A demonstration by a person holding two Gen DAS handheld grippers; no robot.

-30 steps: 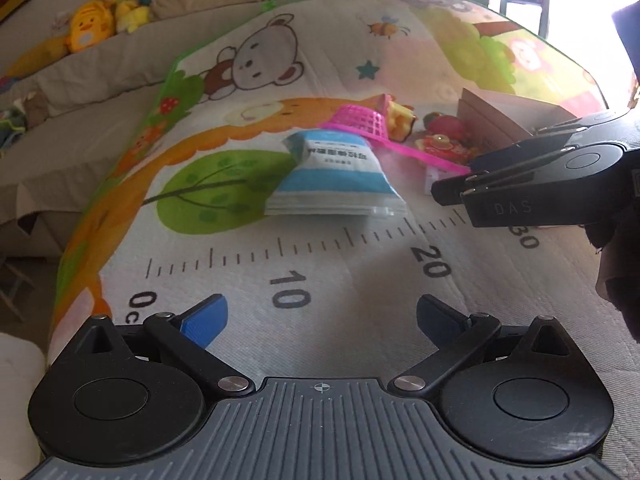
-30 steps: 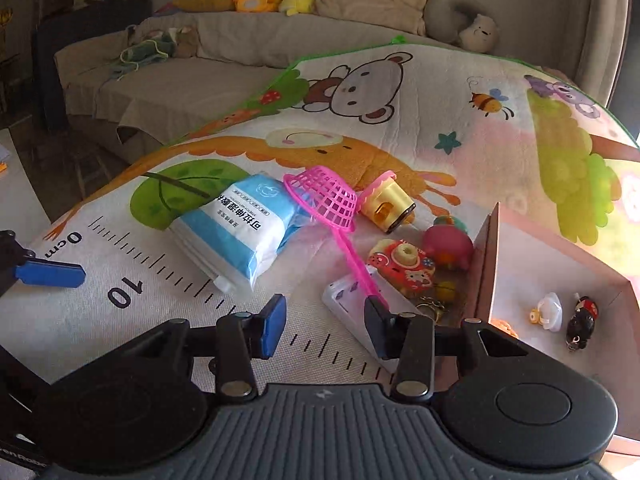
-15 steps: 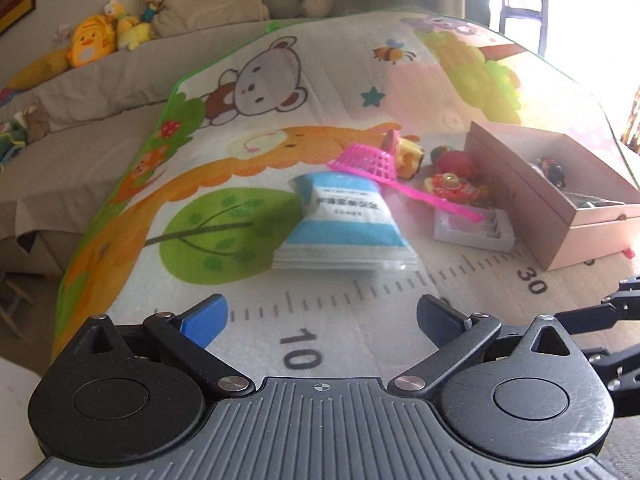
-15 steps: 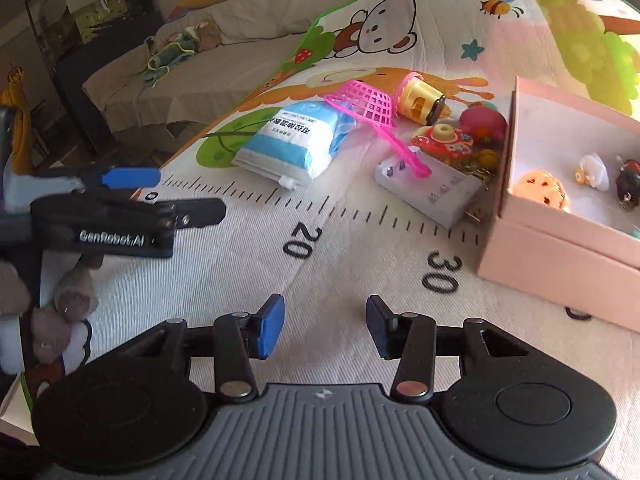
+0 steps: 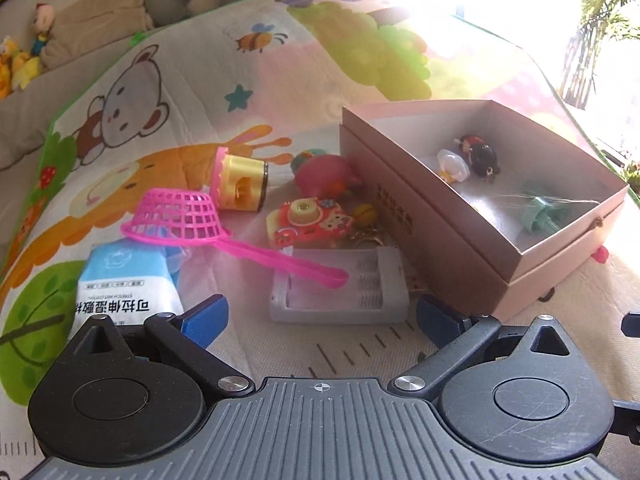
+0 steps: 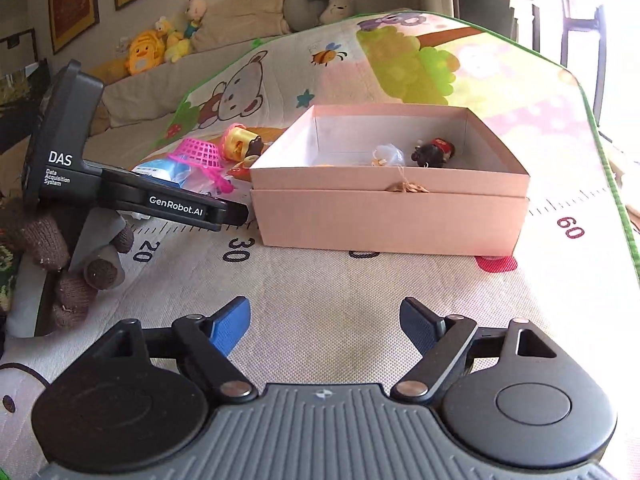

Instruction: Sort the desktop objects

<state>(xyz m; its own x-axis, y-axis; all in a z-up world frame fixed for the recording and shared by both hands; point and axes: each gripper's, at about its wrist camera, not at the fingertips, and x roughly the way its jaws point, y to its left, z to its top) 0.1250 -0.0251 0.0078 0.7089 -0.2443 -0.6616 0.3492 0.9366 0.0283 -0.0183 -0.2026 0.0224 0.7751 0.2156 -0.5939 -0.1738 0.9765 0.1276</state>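
The left gripper (image 5: 320, 314) is being held w/ jaws spread wide, nothing between them, low over the play mat (image 5: 280, 60) and just short of the grey battery holder (image 5: 340, 288). A pink net scoop (image 5: 180, 216) is lying w/ its handle across that holder's top edge and its basket resting on the blue tissue pack (image 5: 124, 288). A red toy camera (image 5: 308, 222), a yellow cup (image 5: 240, 184) on its side and a pink round toy (image 5: 324, 172) are being seen clustered behind, near the pink box (image 5: 432, 220). Inside the box a black figurine (image 5: 480, 156), a white item (image 5: 452, 164) and a teal piece (image 5: 540, 212) are lying apart.

The right gripper (image 6: 324, 326) is also being kept wide open & empty, well back from the box's front wall (image 6: 392, 220). The left gripper body (image 6: 176, 204) is showing at that view's left, held in a knit-gloved hand (image 6: 52, 240).
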